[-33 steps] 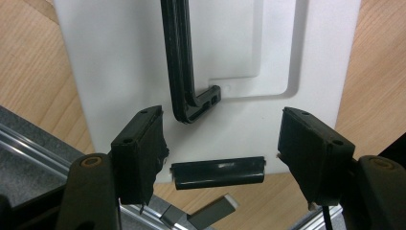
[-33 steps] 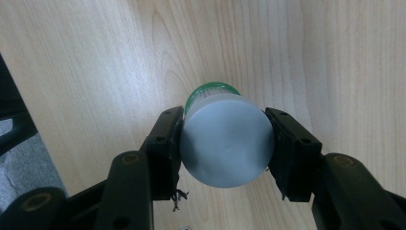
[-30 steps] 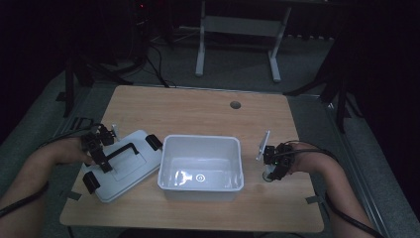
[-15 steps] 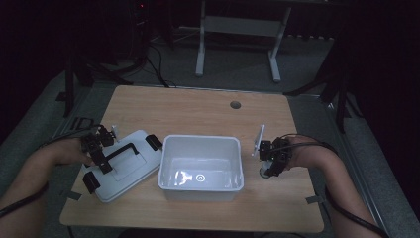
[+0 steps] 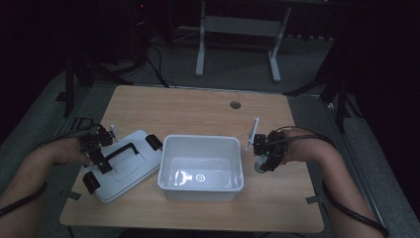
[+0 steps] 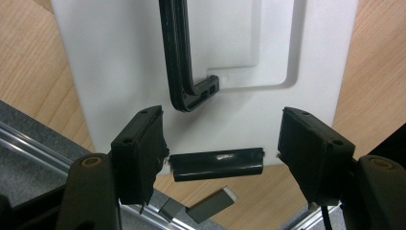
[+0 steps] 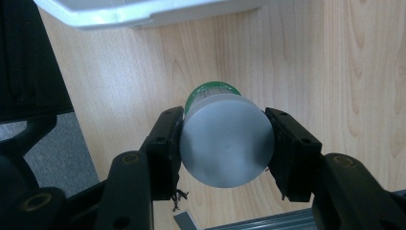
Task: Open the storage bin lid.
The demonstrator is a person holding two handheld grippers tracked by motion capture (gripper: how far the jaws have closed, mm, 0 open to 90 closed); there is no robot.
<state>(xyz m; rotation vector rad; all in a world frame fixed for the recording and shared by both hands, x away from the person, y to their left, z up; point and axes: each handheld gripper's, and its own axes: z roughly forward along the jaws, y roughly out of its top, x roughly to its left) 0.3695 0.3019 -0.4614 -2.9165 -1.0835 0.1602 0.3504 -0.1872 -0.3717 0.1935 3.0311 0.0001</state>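
A white lid (image 5: 130, 168) with a black handle (image 6: 179, 62) lies flat on the wooden table, left of an empty white bin (image 5: 200, 194). My left gripper (image 5: 98, 144) hovers over the lid's left end. Its jaws stand open on either side of a black latch clip (image 6: 218, 164) on the lid's edge, without touching it, as the left gripper (image 6: 222, 117) view shows. My right gripper (image 5: 263, 159) is right of the bin, lifted off the table. It is shut on a small round grey-white jar (image 7: 225, 146) with a green band, one pad on each side.
The tabletop (image 5: 198, 111) has a round cable hole (image 5: 235, 105) at the back. Bits of tape (image 5: 313, 200) sit near the front corners. The bin's rim (image 7: 143, 14) lies close beyond the jar. A metal desk frame (image 5: 237, 29) stands on the floor behind.
The right gripper has risen with the jar and shifted slightly toward the bin. The left gripper and the lid have stayed put.
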